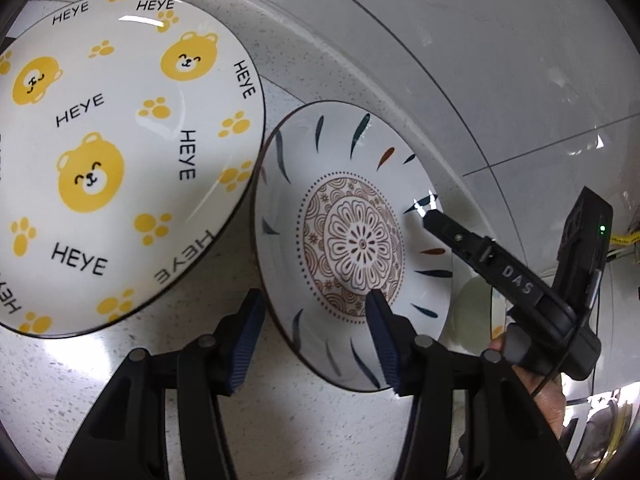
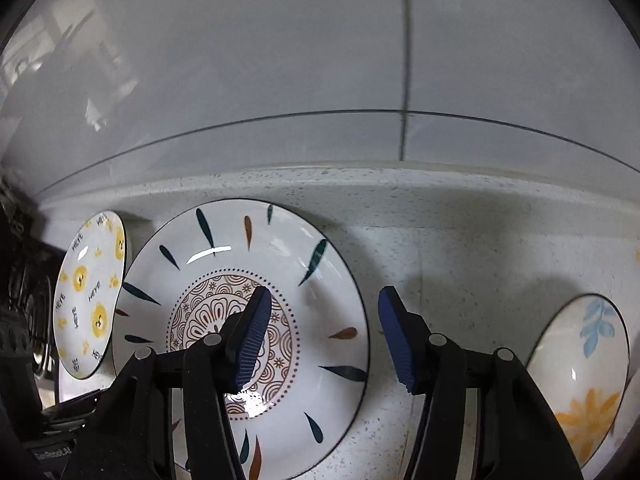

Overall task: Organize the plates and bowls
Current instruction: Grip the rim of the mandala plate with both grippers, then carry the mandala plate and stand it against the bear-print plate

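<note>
While both grippers hang over a pale speckled stone counter point(image 2: 460, 240) backed by glossy grey wall tiles point(image 2: 280, 60), their blue-padded jaws stand parted and hold nothing. From the left wrist, the left gripper point(image 1: 316, 332) straddles the near rim of the mandala plate point(image 1: 352, 248): one pad is over the counter outside it, the other over its patterned centre. Beyond the outer pad lies the bear plate point(image 1: 116, 160), seemingly overlapping the mandala plate's edge. From the right wrist, the right gripper point(image 2: 324, 332) has one pad over the mandala plate point(image 2: 248, 320); beyond the other pad sits a leaf-and-flower bowl point(image 2: 580, 380), partly cropped.
</note>
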Available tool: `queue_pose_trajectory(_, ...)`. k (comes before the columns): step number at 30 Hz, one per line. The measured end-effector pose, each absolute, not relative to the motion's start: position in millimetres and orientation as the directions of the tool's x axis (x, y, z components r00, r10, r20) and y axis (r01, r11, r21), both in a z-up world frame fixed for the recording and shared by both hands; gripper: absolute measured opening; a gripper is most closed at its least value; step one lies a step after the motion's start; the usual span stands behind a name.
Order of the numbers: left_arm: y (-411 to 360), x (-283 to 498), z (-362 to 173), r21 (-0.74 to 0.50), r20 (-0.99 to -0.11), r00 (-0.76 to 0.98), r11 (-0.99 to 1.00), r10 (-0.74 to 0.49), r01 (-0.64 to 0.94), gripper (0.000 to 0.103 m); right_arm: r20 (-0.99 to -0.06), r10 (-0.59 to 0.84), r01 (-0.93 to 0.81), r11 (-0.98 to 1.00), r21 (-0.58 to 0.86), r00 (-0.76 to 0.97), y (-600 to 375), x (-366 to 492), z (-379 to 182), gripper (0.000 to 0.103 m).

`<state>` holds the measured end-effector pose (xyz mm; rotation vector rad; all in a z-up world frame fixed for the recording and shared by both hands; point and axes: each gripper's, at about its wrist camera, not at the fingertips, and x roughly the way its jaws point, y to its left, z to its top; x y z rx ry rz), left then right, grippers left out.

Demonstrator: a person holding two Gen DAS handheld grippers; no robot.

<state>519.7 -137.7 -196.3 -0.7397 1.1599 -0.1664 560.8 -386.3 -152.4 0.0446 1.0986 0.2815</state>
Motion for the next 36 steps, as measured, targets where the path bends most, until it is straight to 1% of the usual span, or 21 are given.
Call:
queue_pose_trajectory(2, -137.9, 522.3, -197.5, -0.616, -0.764, 0.424, 0.745, -0.487, -0.254, 0.050, -0.883, 0.242, -0.211, 0.963, 0.168, 0.403, -381.1, 565.8, -156.2, 0.047)
queue_pose_trajectory(4, -139.3, 526.6, -199.5, -0.626, -0.758, 0.427, 0.734, -0.493, -0.264, 0.049, -0.890, 0.259, -0.200, 0.960, 0.194, 0.376, -383.6, 570.4, -161.6, 0.047)
queue_pose_trajectory(5, -139.2, 527.8, -200.4, -0.632, -0.755, 0.424, 0.728, -0.500, -0.266, 0.047, -0.890, 0.269, -0.193, 0.958, 0.210, 0.367, -385.3, 571.8, -164.2, 0.046)
queue_pose_trajectory(6, -138.1, 528.4, -200.7, -0.636, -0.753, 0.426, 0.722, -0.501, -0.274, 0.045, -0.894, 0.270, -0.182, 0.959, 0.217, 0.357, -386.8, 573.8, -167.9, 0.045)
queue_pose_trajectory(7, -136.8, 528.7, -201.2, -0.640, -0.751, 0.429, 0.715, -0.502, -0.283, 0.044, -0.900, 0.265, -0.172, 0.961, 0.216, 0.347, -389.1, 574.1, -171.3, 0.039)
queue_pose_trajectory(8, -134.0, 528.8, -200.9, -0.643, -0.749, 0.429, 0.708, -0.504, -0.290, 0.041, -0.896, 0.262, -0.169, 0.962, 0.214, 0.359, -393.1, 572.5, -171.5, 0.033)
queue_pose_trajectory(10, -126.3, 526.9, -202.7, -0.639, -0.754, 0.431, 0.704, -0.496, -0.308, 0.031, -0.893, 0.280, -0.156, 0.958, 0.238, 0.354, -399.9, 567.5, -170.8, 0.028)
queue_pose_trajectory(12, -118.6, 524.8, -207.6, -0.644, -0.752, 0.434, 0.693, -0.496, -0.323, 0.016, -0.894, 0.283, -0.164, 0.957, 0.239, 0.346, -403.3, 557.6, -168.8, 0.026)
queue_pose_trajectory(14, -112.5, 520.0, -208.8, -0.650, -0.749, 0.426, 0.686, -0.508, -0.326, 0.013, -0.898, 0.279, -0.172, 0.957, 0.232, 0.340, -403.1, 544.2, -167.4, 0.024)
queue_pose_trajectory(19, -105.7, 504.8, -209.1, -0.644, -0.757, 0.386, 0.700, -0.527, -0.309, 0.012, -0.898, 0.320, -0.165, 0.945, 0.281, 0.304, -412.7, 500.6, -165.2, 0.020)
queue_pose_trajectory(22, -99.4, 495.9, -210.4, -0.645, -0.758, 0.367, 0.704, -0.539, -0.297, 0.012, -0.880, 0.381, -0.131, 0.925, 0.358, 0.284, -423.6, 472.4, -167.1, 0.016)
queue_pose_trajectory(27, -89.4, 486.4, -209.6, -0.637, -0.765, 0.309, 0.736, -0.565, -0.231, 0.007, -0.828, 0.488, -0.087, 0.871, 0.484, 0.275, -433.3, 431.4, -176.1, 0.010)
queue_pose_trajectory(32, -92.5, 477.6, -200.8, -0.633, -0.763, 0.301, 0.755, -0.572, -0.170, 0.007, -0.818, 0.492, -0.087, 0.867, 0.490, 0.298, -430.1, 403.4, -168.2, 0.010)
queue_pose_trajectory(36, -90.1, 466.1, -183.1, -0.639, -0.752, 0.313, 0.759, -0.580, -0.126, 0.007, -0.809, 0.485, -0.097, 0.871, 0.482, 0.333, -416.8, 393.2, -157.9, 0.010)
